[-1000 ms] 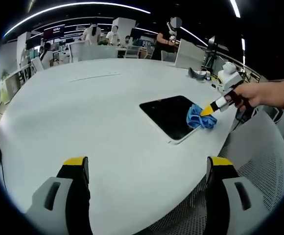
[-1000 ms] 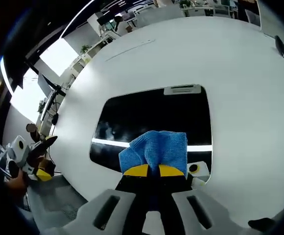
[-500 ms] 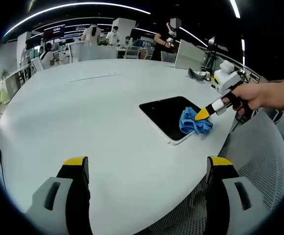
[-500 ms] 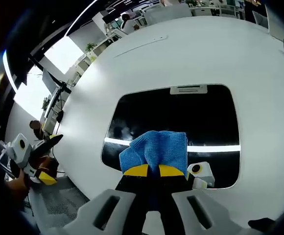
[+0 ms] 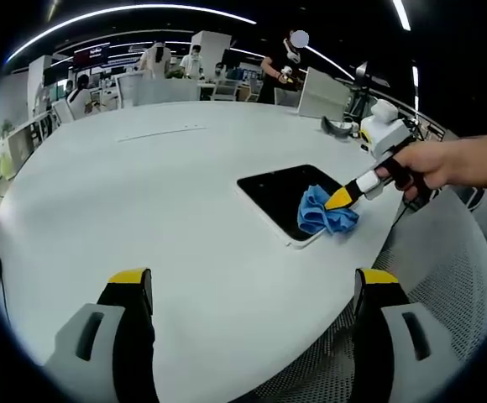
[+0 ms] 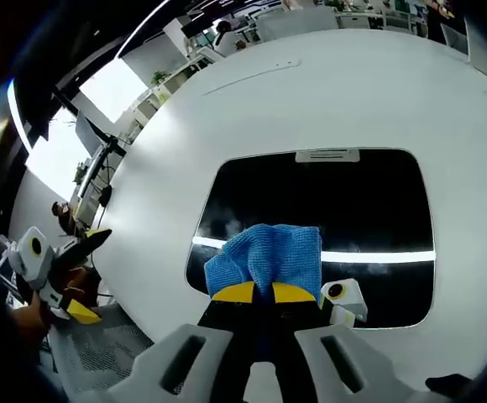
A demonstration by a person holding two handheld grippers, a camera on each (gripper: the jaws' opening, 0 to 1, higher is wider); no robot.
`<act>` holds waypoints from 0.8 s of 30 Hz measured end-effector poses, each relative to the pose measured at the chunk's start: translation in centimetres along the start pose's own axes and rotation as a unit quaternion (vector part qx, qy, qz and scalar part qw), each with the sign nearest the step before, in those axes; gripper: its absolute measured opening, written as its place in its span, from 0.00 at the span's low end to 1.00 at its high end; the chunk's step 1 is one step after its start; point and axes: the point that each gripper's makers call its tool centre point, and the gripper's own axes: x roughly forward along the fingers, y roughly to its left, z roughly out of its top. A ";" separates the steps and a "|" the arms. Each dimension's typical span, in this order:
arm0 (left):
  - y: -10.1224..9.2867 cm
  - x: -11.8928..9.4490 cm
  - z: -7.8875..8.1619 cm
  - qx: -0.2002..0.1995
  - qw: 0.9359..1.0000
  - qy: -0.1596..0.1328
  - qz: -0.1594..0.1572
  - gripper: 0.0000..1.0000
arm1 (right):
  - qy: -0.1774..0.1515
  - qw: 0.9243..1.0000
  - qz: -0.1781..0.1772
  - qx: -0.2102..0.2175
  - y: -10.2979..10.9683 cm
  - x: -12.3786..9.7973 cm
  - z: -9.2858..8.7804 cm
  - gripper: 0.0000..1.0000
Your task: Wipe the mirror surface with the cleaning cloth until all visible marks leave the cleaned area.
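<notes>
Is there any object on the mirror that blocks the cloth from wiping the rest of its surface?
Nothing visible does. The right hand-held gripper holds the blue cloth on the mirror, whose remaining dark surface carries no object.

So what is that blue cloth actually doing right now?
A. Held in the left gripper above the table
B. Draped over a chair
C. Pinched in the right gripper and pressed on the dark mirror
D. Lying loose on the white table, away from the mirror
C: in the right gripper view the right gripper has its yellow-tipped jaws closed on the blue cloth, which sits on the mirror; the left gripper stands open, holding nothing.
</notes>
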 end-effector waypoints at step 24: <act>-0.3 0.1 0.3 0.006 1.000 -0.007 -0.003 0.99 | 0.000 0.999 -0.003 -0.038 2.5 1.2 0.0 0.00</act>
